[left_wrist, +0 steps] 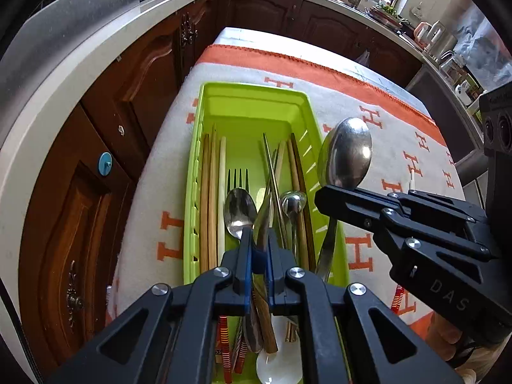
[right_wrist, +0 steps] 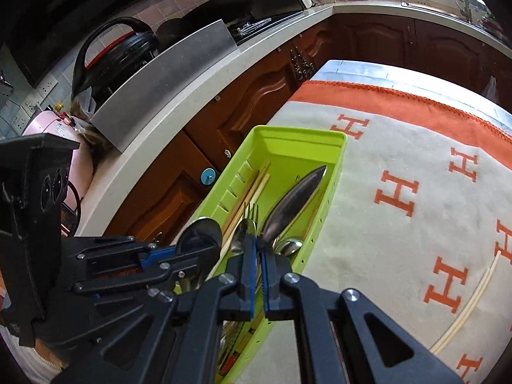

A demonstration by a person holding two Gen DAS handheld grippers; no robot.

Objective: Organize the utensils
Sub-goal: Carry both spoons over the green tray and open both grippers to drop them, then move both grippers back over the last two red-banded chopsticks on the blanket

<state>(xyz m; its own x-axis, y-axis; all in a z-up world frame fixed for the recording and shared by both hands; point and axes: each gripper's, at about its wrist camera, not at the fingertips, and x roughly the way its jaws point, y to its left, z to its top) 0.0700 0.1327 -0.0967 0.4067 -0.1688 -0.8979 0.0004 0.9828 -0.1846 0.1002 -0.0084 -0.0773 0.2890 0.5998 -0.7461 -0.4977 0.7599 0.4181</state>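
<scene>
Green tray (left_wrist: 204, 102): long plastic bin lying on the bench, on a cream cloth (left_wrist: 400, 147) with orange letter marks and an orange border. The tray sits along the cloth's edge nearest the brown cabinets.

Tray contents: wooden chopsticks (left_wrist: 208, 198) along one long wall; a fork (left_wrist: 237, 177); a small steel spoon (left_wrist: 239, 211) in the middle; a second small spoon (left_wrist: 292, 203); darker and metal sticks (left_wrist: 296, 172) towards the opposite wall; a white ceramic spoon (left_wrist: 278, 368) at the near end.

Left tool (left_wrist: 258, 249): over the near end of the tray, pointing steeply down, blue-padded jaws closed on the handle of a steel spoon (right_wrist: 200, 235); its bowl shows in the right wrist view.

Right tool (right_wrist: 258, 249): jaws clamped tight on the neck of a large steel spoon (left_wrist: 347, 153), bowl standing up above the tray's right wall, handle hanging down beside it.

Loose item: a pair of pale chopsticks (right_wrist: 464, 307) lying on the cloth, well apart from the tray.
</scene>
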